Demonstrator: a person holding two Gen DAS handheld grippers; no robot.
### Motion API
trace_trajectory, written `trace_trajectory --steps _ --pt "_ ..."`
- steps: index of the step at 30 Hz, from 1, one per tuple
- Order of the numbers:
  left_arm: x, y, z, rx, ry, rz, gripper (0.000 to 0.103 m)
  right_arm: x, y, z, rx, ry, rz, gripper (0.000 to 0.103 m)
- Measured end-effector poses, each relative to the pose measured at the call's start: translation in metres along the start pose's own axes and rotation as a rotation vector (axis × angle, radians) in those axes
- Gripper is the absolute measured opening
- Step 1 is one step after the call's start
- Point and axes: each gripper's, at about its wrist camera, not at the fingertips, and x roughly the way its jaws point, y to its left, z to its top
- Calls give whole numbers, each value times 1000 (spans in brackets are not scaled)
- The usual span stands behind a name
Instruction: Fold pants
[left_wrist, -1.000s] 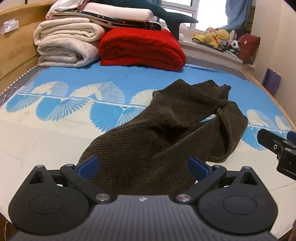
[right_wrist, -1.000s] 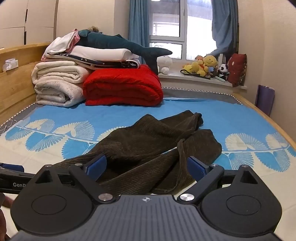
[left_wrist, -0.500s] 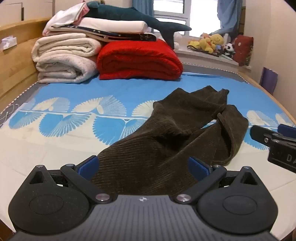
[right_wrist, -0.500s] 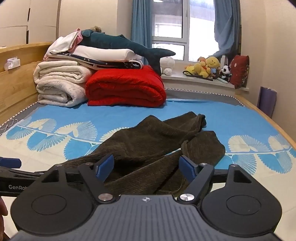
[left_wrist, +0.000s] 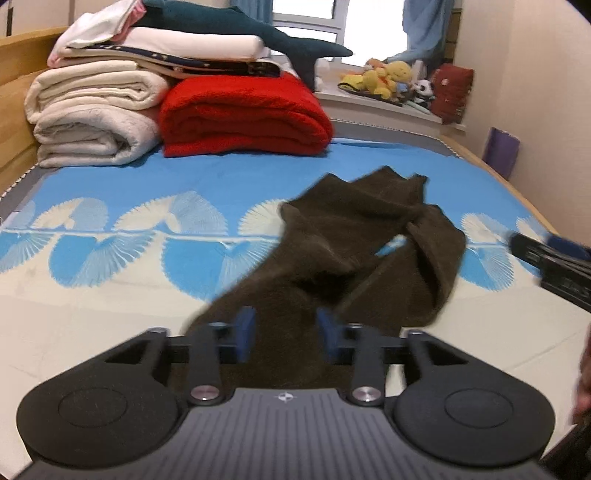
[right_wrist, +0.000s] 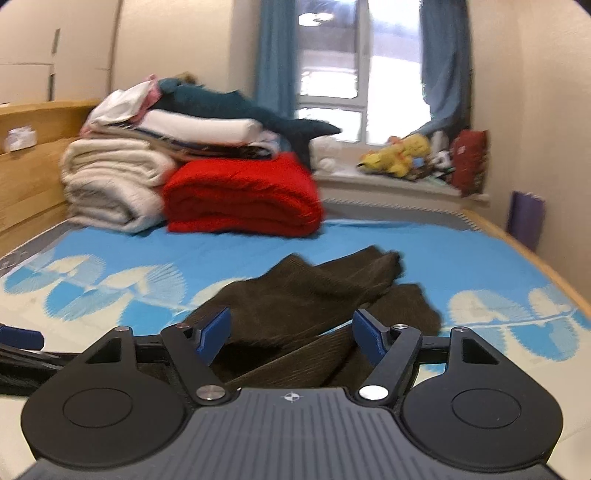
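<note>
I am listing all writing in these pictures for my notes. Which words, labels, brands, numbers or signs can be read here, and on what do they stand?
No text can be read in either view.
Right gripper, at the edge of the left wrist view: pale marks on its black side, too blurred to read.
Small white box on the wooden headboard: too blurred to tell whether it bears any print.

Left tongs (left_wrist: 284, 334) just narrowed; right tongs (right_wrist: 291, 334) wide, closing slightly.
</note>
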Motion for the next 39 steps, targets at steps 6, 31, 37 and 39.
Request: trace_trajectory --steps 6,31,37,39 --pt "48 75 23 -108 12 12 23 54 -62 6 130 124 -53 50" --pt "177 146 -16 -283 418 -64 59 274 -98 -59 55 521 -61 39" --pt "167 130 -8 -169 358 -20 9 222 -138 -21 125 294 -142 0" --pt "159 131 -5 -215 337 -1 4 194 -161 -18 176 265 -186 0"
